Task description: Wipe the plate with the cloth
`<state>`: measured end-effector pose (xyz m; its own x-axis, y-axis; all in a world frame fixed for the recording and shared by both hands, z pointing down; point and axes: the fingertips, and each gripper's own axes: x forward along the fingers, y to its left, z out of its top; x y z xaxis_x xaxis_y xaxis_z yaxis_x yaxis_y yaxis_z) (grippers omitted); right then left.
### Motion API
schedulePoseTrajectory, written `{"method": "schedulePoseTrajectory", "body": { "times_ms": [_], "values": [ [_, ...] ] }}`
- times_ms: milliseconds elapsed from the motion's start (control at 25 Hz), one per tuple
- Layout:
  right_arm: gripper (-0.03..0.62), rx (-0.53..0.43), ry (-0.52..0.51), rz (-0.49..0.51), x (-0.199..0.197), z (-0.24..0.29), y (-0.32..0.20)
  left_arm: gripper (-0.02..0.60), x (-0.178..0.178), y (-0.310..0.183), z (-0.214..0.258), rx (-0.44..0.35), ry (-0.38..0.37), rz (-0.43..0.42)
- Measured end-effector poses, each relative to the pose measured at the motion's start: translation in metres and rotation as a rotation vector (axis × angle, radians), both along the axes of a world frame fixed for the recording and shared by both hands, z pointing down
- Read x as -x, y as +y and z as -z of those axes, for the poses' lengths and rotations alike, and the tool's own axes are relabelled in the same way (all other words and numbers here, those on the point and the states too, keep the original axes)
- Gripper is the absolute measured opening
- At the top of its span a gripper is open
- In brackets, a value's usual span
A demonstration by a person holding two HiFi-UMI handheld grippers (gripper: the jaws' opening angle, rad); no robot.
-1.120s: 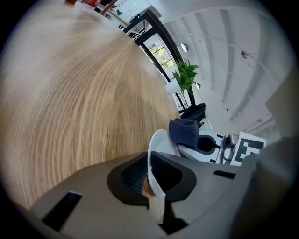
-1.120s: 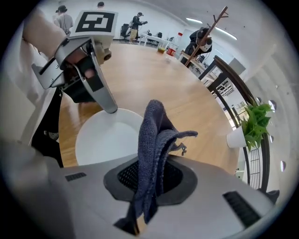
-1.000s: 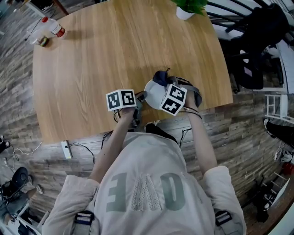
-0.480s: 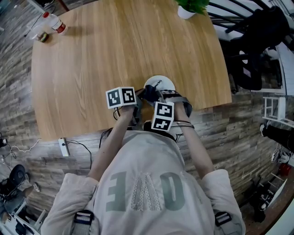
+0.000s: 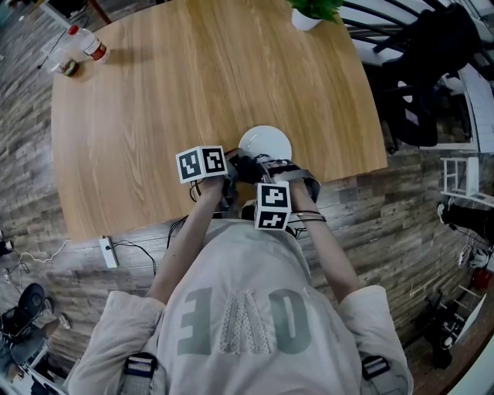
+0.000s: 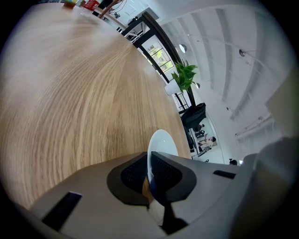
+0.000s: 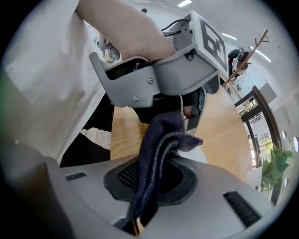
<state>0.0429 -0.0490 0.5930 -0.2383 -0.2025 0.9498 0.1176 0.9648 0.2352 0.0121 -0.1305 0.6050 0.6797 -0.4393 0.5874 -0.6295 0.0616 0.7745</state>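
A white plate is held over the near edge of the wooden table. My left gripper is shut on its left rim; in the left gripper view the plate runs edge-on between the pads. My right gripper is shut on a dark blue cloth, which lies against the plate's near edge. In the right gripper view the folded cloth rises out of the right gripper. Behind it a hand holds the left gripper, and a bit of the plate shows.
A plastic bottle lies at the table's far left corner and a potted plant stands at the far edge. A black chair is to the right. A power strip and cables lie on the floor.
My right gripper has drawn back off the plate's right side toward the person, rolling as it went, with the cloth. More of the plate's white face shows. The left gripper held still.
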Motion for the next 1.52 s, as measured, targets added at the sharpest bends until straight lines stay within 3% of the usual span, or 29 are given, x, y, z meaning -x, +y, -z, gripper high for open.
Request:
{"method": "schedulePoseTrajectory", "body": {
  "times_ms": [200,360,480,600,680,720,1120,1360,1520],
  "values": [
    [0.060,-0.022,-0.025,-0.064,-0.012,0.007,-0.012,0.034,-0.003,0.002,0.003,0.008,0.022,-0.007],
    [0.060,-0.077,-0.029,-0.149,-0.029,0.022,-0.045,0.138,0.004,0.001,0.013,-0.016,0.050,0.042],
    [0.060,-0.124,-0.029,-0.234,-0.042,0.028,-0.075,0.142,0.011,0.006,0.015,-0.030,0.023,0.020],
    [0.060,-0.170,-0.023,-0.320,-0.049,0.031,-0.107,0.119,0.021,0.015,0.013,-0.042,-0.021,-0.011],
    [0.060,-0.191,-0.013,-0.343,-0.049,0.029,-0.122,0.008,0.027,0.023,0.007,-0.031,-0.059,-0.036],
    [0.060,-0.195,-0.007,-0.342,-0.046,0.027,-0.127,0.008,0.030,0.027,0.003,-0.022,-0.077,-0.051],
    [0.060,-0.185,0.052,-0.264,-0.022,0.002,-0.119,0.008,0.039,0.033,-0.003,0.006,-0.064,-0.056],
    [0.060,-0.167,0.082,-0.050,0.004,0.005,-0.068,0.008,0.038,0.030,-0.002,0.005,-0.062,-0.065],
    [0.060,-0.113,0.070,0.030,0.020,0.006,-0.028,0.008,0.037,0.026,-0.002,0.006,-0.068,-0.077]
  ]
}}
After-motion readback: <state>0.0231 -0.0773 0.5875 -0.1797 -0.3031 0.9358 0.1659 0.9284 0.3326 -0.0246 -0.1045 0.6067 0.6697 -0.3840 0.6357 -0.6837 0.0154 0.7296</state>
